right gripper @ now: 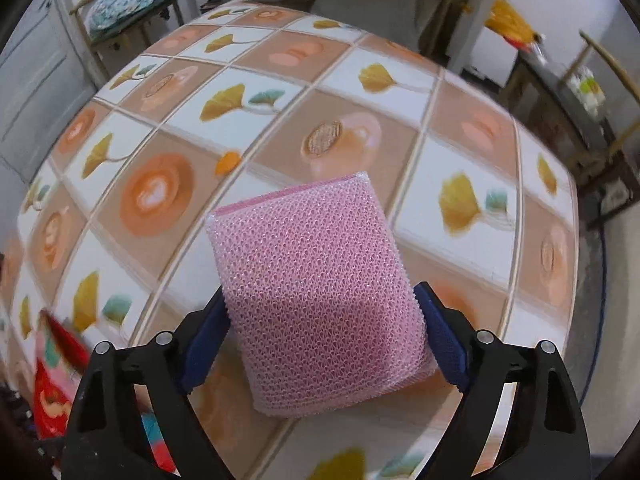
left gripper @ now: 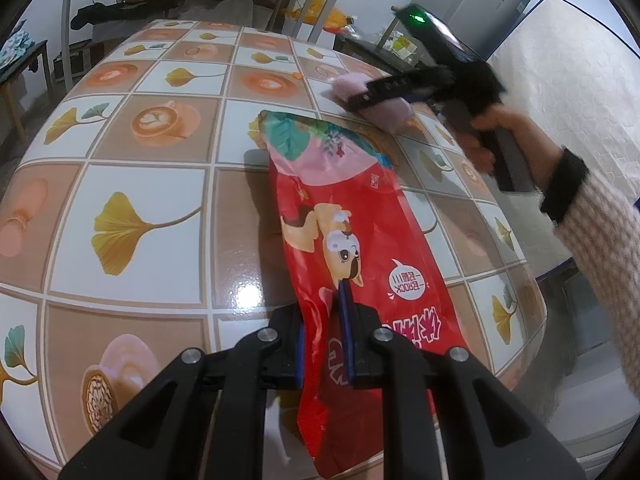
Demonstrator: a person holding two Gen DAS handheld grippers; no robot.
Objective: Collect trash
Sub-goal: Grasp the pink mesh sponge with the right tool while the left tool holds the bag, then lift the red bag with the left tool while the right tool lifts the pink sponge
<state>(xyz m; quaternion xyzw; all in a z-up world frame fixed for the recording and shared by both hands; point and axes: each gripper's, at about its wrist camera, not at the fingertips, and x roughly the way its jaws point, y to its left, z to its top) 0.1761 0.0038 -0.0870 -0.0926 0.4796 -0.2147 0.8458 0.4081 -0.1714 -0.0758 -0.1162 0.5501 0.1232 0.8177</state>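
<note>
Left wrist view: the left tool point(left gripper: 325, 334) pinches the red snack bag point(left gripper: 344, 216) lying on the desk point(left gripper: 160, 240). The right tool point(right gripper: 324, 344) straddles the pink sponge point(right gripper: 320, 292), blue pads at its sides.

Red snack bag point(left gripper: 352, 248): glossy, printed with a cartoon dog, pink and teal at its far end. I see it lying lengthwise on the table, its near end lifted and creased. Pink mesh scouring pad point(right gripper: 320, 296): a thick, squarish cushion, flat on the table just beyond the bag's far end.
</note>
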